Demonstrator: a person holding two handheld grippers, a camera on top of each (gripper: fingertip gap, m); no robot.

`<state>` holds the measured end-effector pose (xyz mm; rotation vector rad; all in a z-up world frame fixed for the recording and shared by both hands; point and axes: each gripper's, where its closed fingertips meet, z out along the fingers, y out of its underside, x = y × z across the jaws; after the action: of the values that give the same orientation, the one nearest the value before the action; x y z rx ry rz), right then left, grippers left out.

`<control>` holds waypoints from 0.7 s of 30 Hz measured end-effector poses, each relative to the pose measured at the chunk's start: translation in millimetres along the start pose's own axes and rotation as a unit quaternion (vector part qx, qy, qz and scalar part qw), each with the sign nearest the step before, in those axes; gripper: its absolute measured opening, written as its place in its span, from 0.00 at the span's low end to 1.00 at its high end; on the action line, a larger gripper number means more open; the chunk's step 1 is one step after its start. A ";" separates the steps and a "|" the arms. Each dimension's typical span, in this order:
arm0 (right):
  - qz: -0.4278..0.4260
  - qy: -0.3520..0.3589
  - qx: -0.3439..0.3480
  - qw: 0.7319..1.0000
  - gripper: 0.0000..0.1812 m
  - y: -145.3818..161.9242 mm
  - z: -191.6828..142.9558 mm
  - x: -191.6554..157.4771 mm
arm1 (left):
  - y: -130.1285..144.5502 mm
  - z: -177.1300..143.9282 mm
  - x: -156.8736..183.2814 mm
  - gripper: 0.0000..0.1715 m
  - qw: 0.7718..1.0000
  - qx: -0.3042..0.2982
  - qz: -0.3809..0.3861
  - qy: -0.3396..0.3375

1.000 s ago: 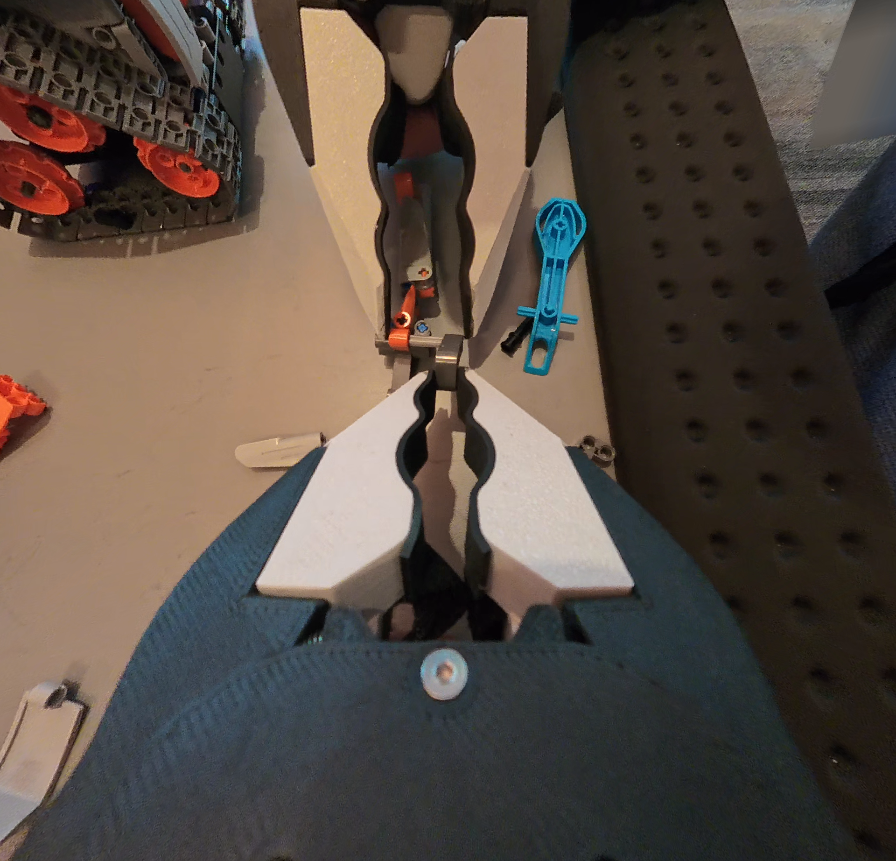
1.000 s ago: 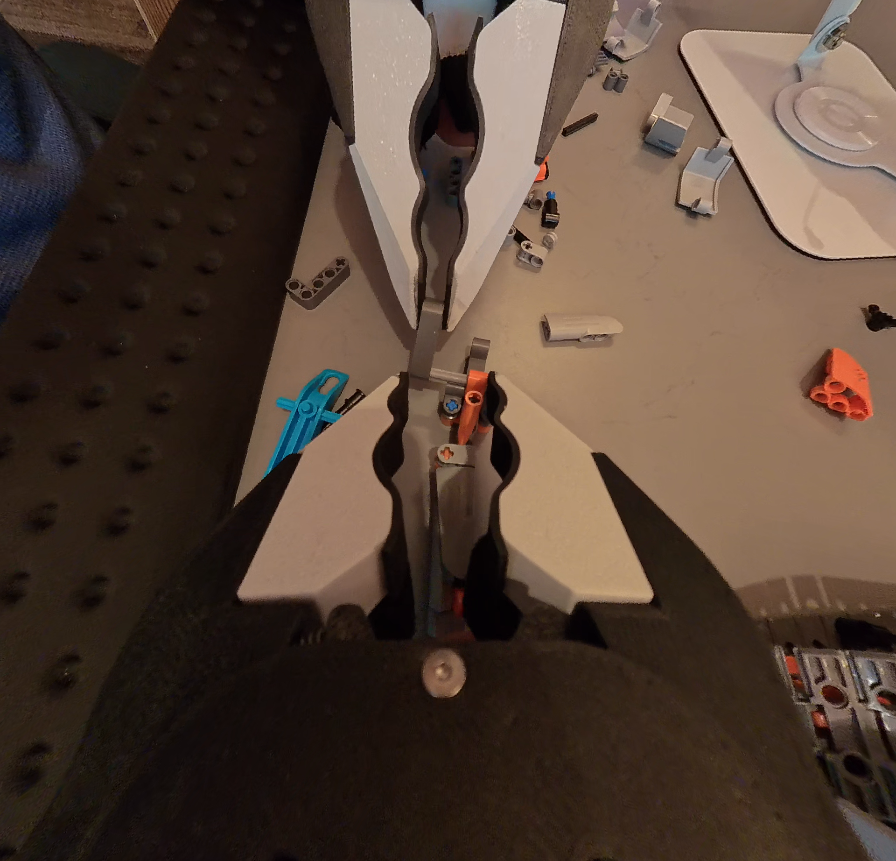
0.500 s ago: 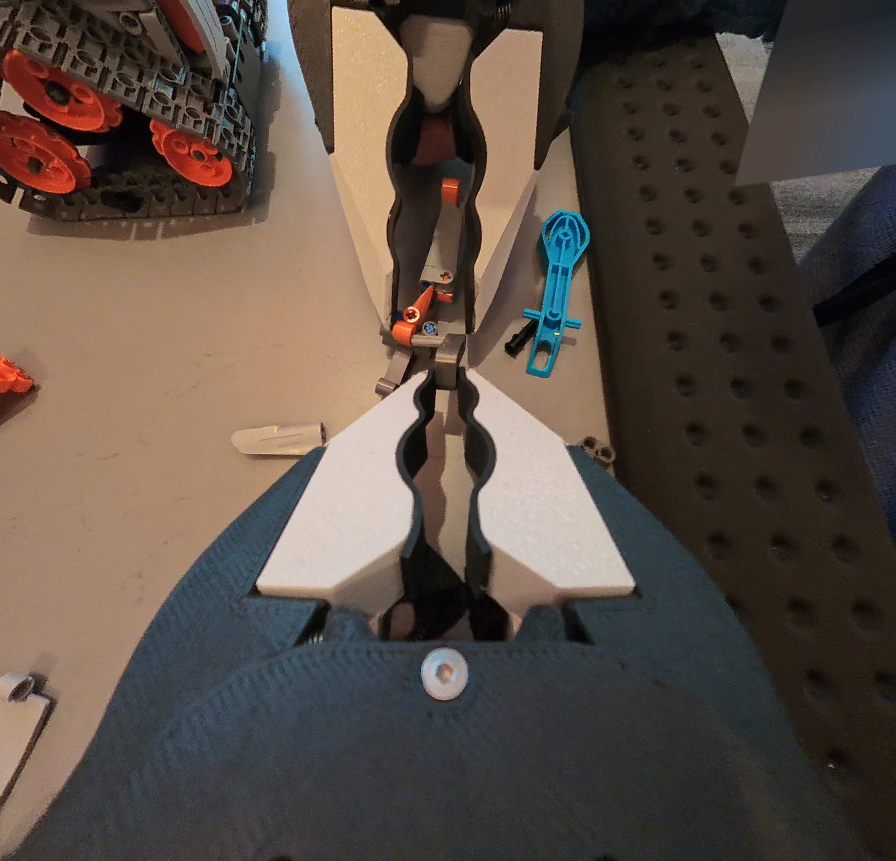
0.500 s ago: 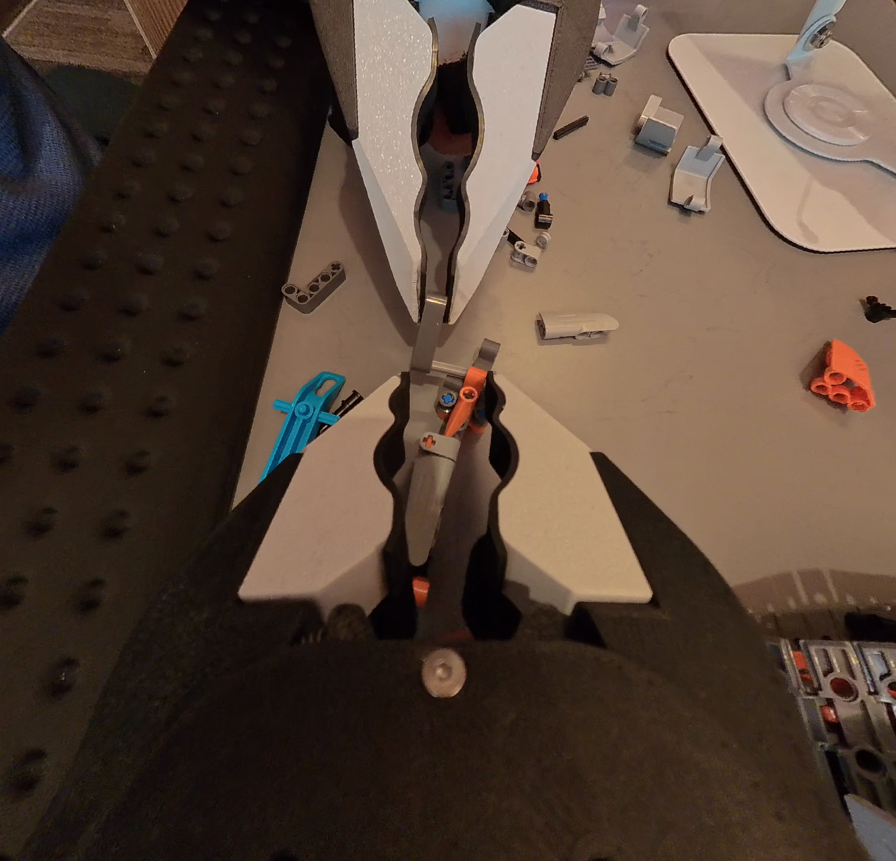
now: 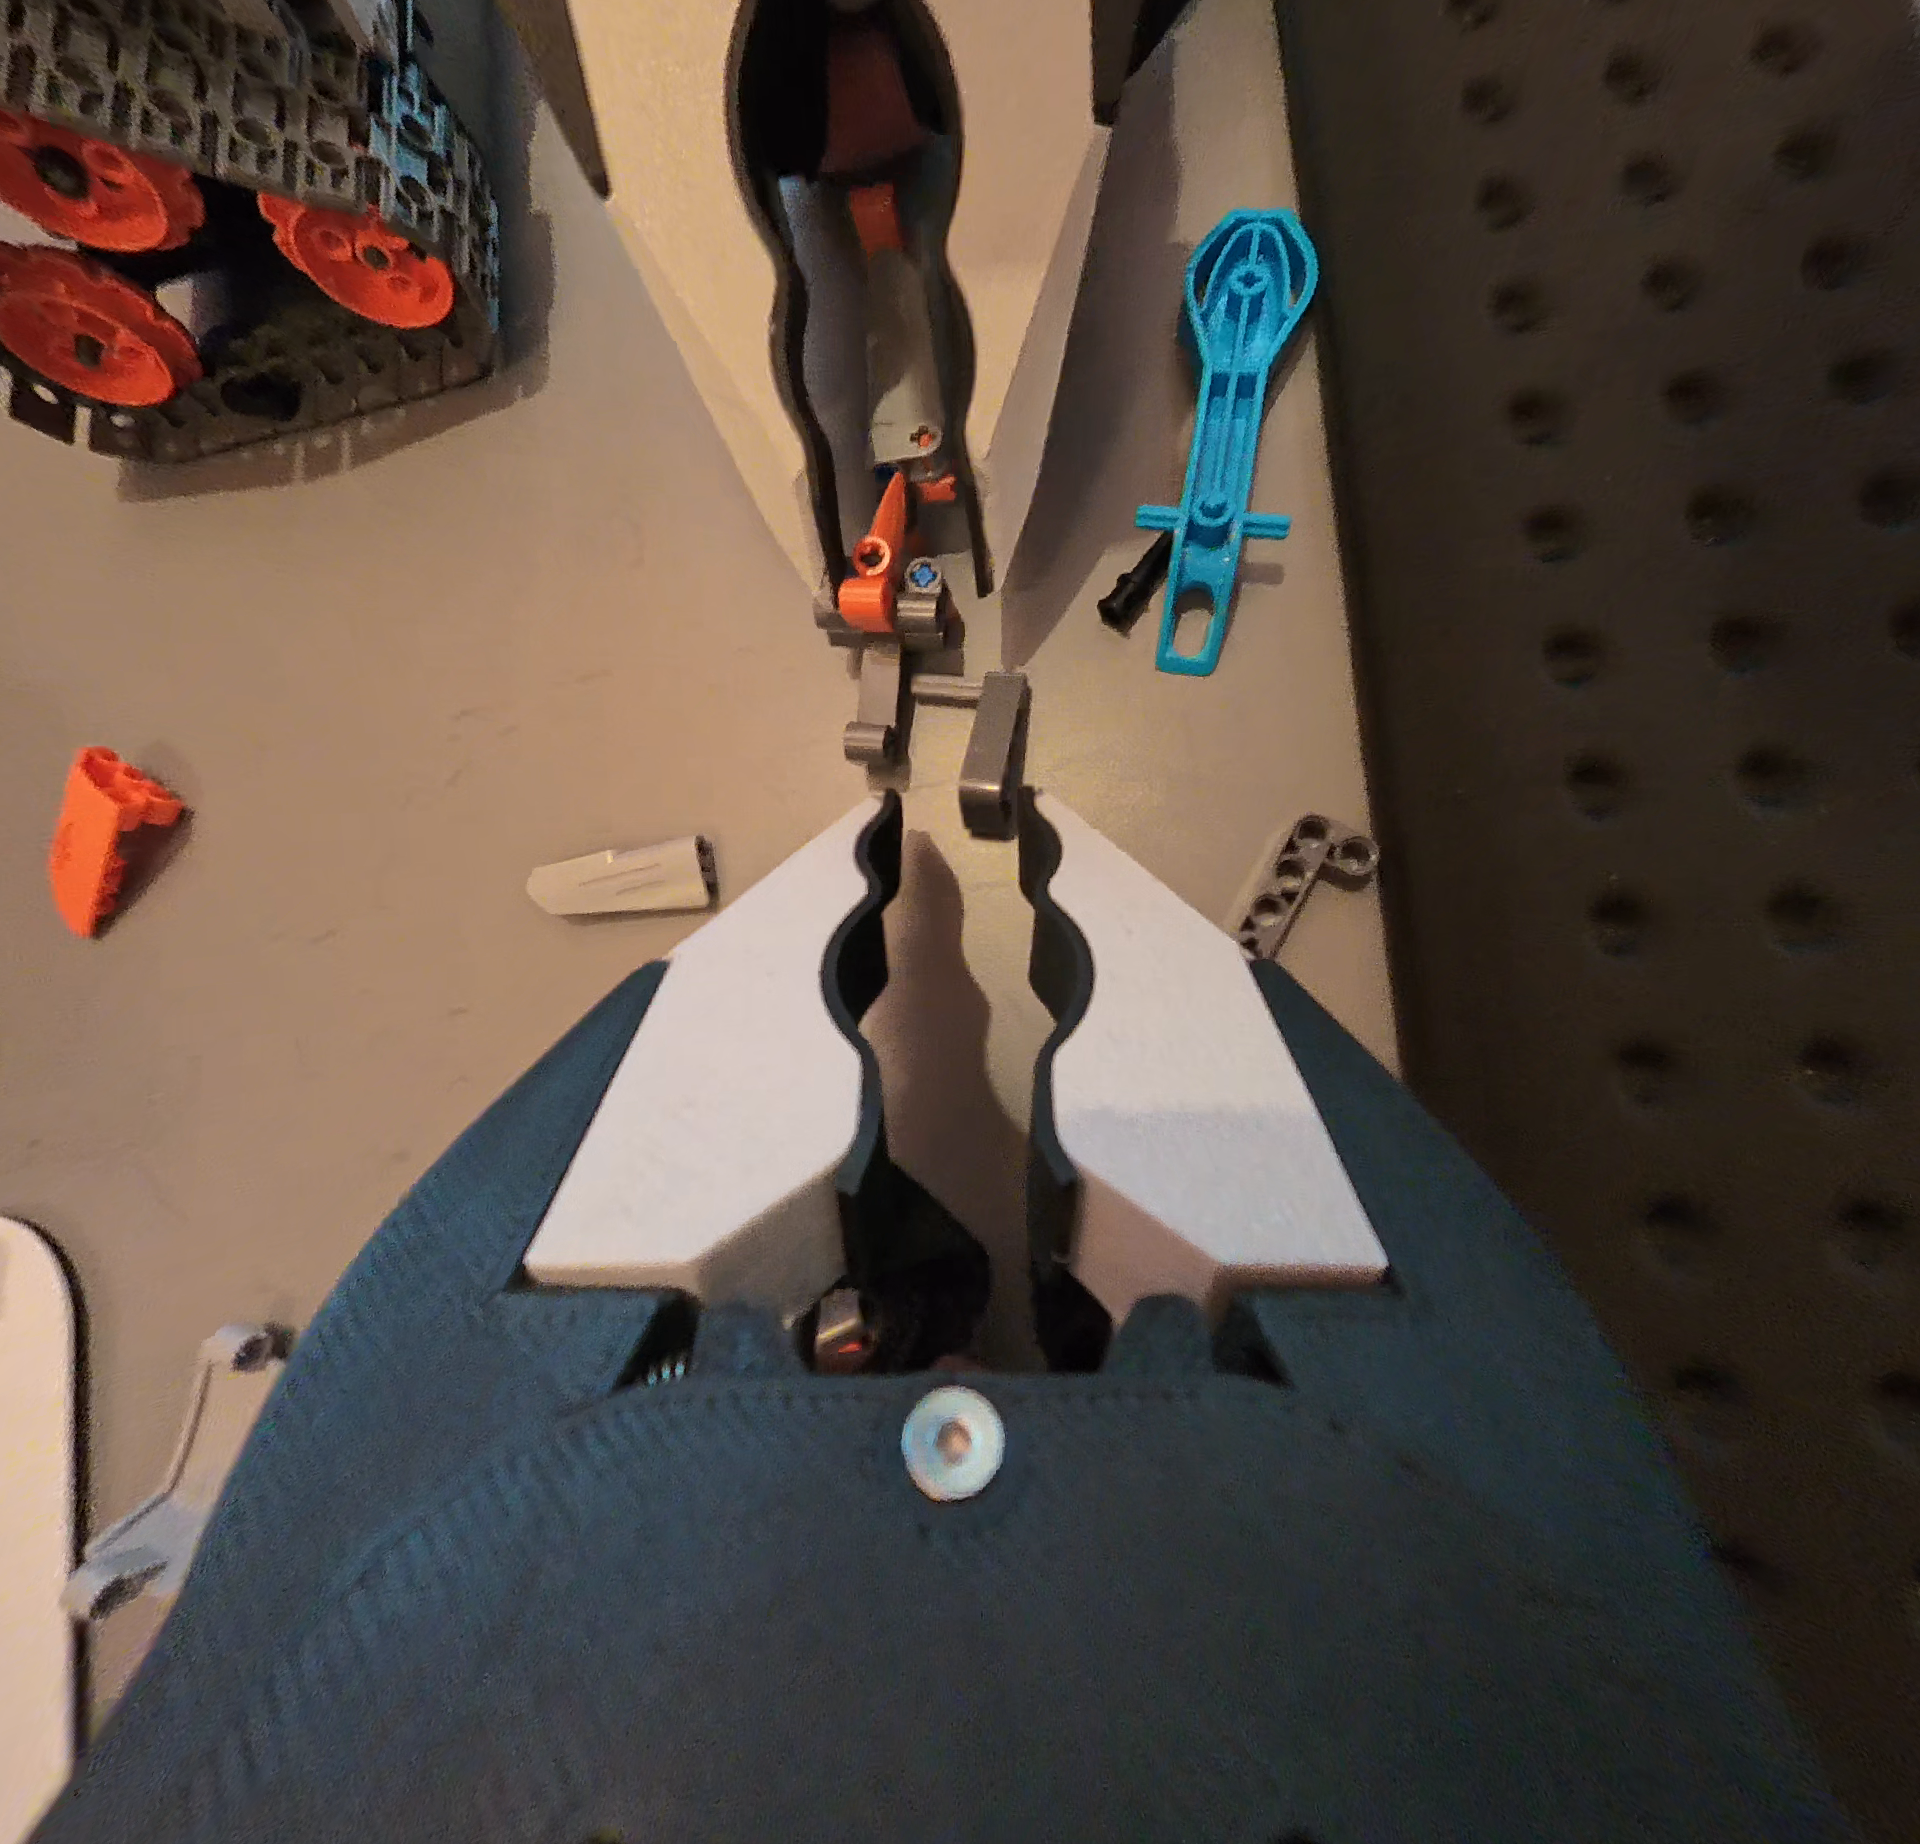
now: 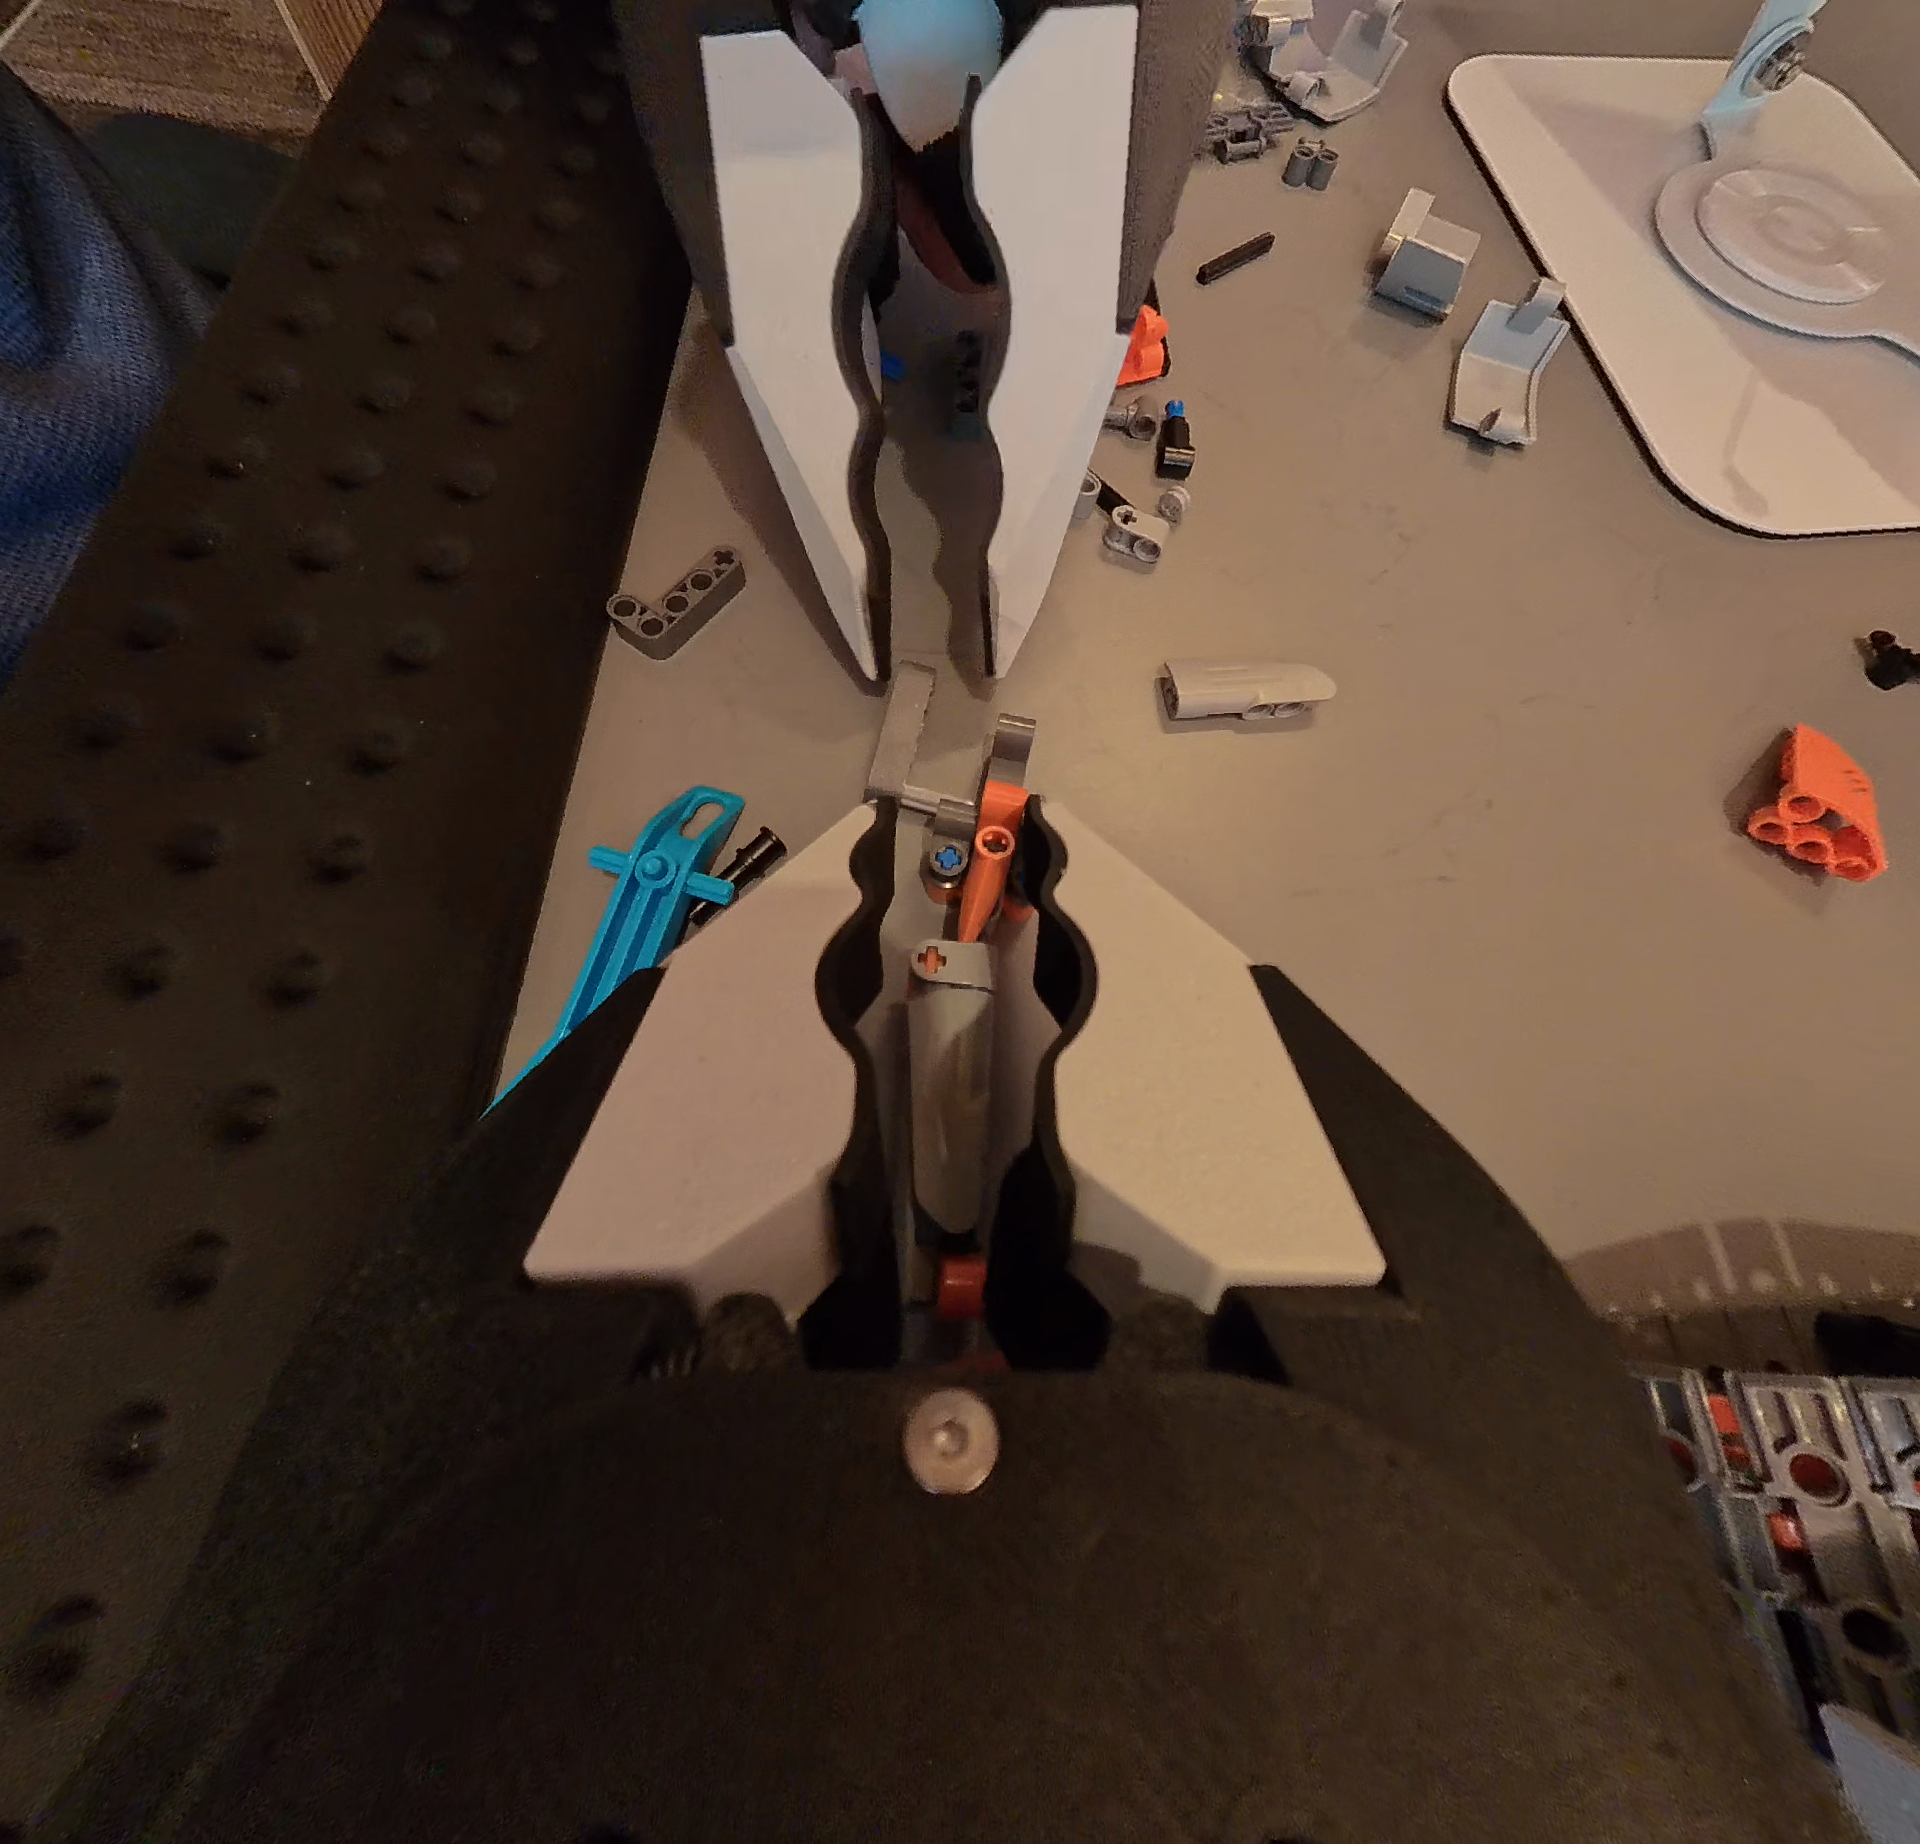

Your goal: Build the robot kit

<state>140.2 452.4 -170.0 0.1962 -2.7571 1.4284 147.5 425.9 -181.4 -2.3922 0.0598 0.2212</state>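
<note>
**Two grippers meet over a small brick assembly**

A grey-and-orange assembly (image 6: 961,1015) lies lengthwise between the right gripper's (image 6: 956,807) fingers, which are clamped on it. Its front end, a grey axle with two grey links (image 5: 992,745), sticks out beyond the tips. The left gripper (image 5: 951,807) faces it tip to tip, jaws slightly apart and holding nothing; one link touches its right fingertip. On the grey table (image 5: 416,734) nearby lie a blue tool (image 5: 1226,423), loose bricks and a tracked model (image 5: 239,194).

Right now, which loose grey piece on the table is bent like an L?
The dark grey holed beam beside the studded black mat. The pale grey piece across the table is straight and rounded.
</note>
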 end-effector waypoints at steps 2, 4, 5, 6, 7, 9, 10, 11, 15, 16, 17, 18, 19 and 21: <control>0.000 -0.001 0.000 1.000 0.12 0.0 0.0 -0.1 | -5.7 0.7 2.6 0.12 1.000 -0.002 0.015 -0.004; 0.000 -0.001 0.000 1.000 0.12 -0.1 0.0 -0.2 | -9.0 5.0 8.8 0.11 1.000 -0.009 0.027 0.005; 0.000 -0.001 0.000 1.000 0.12 -0.1 0.0 -0.2 | -8.2 7.8 8.3 0.10 0.999 -0.018 0.034 0.000; 0.000 -0.001 0.000 1.000 0.12 -0.1 0.0 -0.2 | -7.4 10.2 6.1 0.06 0.999 -0.023 0.038 -0.009; 0.000 0.000 0.000 1.000 0.12 -0.1 0.0 -0.1 | -6.5 11.9 6.3 0.05 0.999 -0.026 0.038 -0.007; -0.001 0.001 -0.001 1.000 0.12 0.1 -0.1 0.2 | -8.7 12.5 7.0 0.03 0.999 -0.019 0.032 -0.002; -0.001 0.002 -0.001 1.000 0.12 0.2 -0.2 0.2 | -9.2 11.8 7.3 0.04 0.999 -0.019 0.037 -0.003; -0.001 0.001 -0.001 1.000 0.12 0.3 -0.2 0.1 | -10.8 10.1 5.6 0.03 0.999 -0.018 0.046 -0.010; 0.001 -0.004 0.000 1.000 0.13 0.3 -0.5 -1.1 | -25.1 0.4 0.5 0.03 0.998 0.005 0.066 -0.024; 0.002 -0.004 0.001 1.000 0.13 0.3 -0.6 -1.1 | -26.8 0.0 0.6 0.03 0.997 0.010 0.067 -0.022; 0.002 -0.005 0.001 1.000 0.13 0.3 -0.6 -1.2 | -27.2 0.8 2.4 0.04 0.997 0.015 0.068 -0.014; 0.002 -0.004 0.001 1.000 0.13 0.3 -0.5 -1.0 | -28.3 1.5 5.1 0.04 0.997 0.024 0.073 -0.007; 0.002 -0.004 0.001 1.000 0.13 0.4 -0.4 -1.0 | -28.2 2.9 7.4 0.04 0.997 0.029 0.073 0.000; 0.003 -0.004 0.000 1.000 0.12 1.0 -0.5 -0.6 | -27.8 3.7 6.7 0.04 0.998 0.032 0.061 0.003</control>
<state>140.7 453.5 -170.5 0.1951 -2.7649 1.4330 156.4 449.1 -166.8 -2.3267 0.2136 0.2663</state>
